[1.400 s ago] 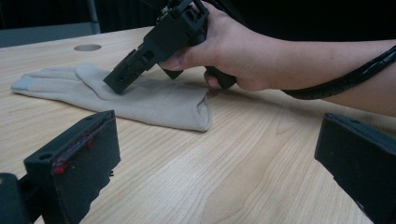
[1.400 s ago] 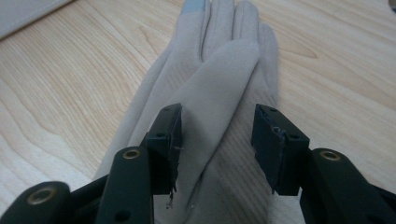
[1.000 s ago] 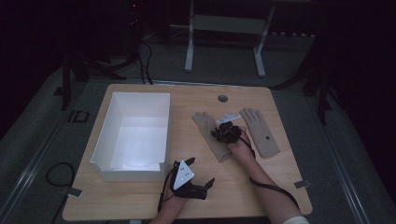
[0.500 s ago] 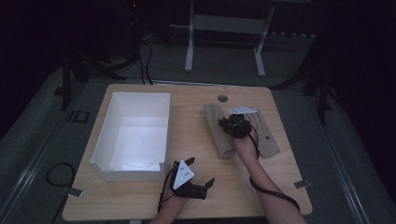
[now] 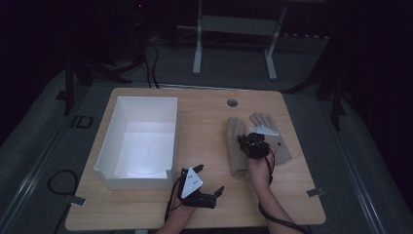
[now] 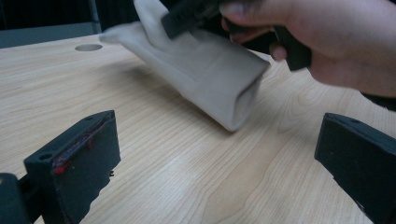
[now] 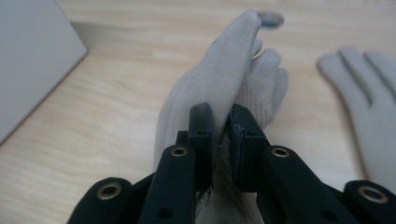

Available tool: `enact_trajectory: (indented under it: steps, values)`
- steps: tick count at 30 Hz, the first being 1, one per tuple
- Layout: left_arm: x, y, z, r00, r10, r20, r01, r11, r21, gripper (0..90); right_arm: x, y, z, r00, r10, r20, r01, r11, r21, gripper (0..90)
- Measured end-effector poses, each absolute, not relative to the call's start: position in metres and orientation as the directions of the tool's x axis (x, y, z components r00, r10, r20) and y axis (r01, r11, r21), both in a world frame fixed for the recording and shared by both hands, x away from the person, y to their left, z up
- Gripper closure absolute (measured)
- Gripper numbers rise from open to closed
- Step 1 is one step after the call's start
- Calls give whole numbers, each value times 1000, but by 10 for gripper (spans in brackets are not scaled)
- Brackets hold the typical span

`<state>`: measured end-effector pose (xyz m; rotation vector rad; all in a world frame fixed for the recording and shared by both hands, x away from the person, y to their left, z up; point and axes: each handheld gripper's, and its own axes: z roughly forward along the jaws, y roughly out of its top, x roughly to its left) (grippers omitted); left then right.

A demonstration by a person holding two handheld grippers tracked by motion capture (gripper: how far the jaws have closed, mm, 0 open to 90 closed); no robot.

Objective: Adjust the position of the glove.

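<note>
Glove (image 5: 237,146) pinched and partly raised, right of the table's middle.
Bare wood lies open between it and the white bin (image 5: 141,139); a second glove (image 5: 272,139) lies flat just beside it toward the right edge. The right gripper (image 7: 223,128) has its jaws clamped narrow on a fold of the glove, whose fingers point away from it. The left gripper (image 5: 207,187) rests near the front edge, jaws wide, holding nothing.

Cloth, wood and matt plastic

Soft beige knit glove (image 7: 219,88) pinched in the matt black plastic right claw (image 7: 223,126); pale wood-grain surface (image 6: 177,172), faintly sheened; smooth white box (image 5: 141,139).
</note>
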<state>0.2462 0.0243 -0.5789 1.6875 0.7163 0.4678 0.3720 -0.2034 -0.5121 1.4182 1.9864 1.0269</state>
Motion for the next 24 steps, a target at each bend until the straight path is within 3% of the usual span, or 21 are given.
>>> enact_trajectory:
  steps: [9,14,24]
  values:
    - [246,24,-579,732,678,-67,209,-129,969,4,363,-213,-536,-289,954,78,617,123,777,799]
    - [246,24,-579,732,678,-68,210,-129,969,4,365,-214,-550,-299,953,40,631,166,758,792]
    - [246,25,-579,734,675,-73,211,-125,969,4,363,-212,-565,-359,933,-30,606,257,753,660]
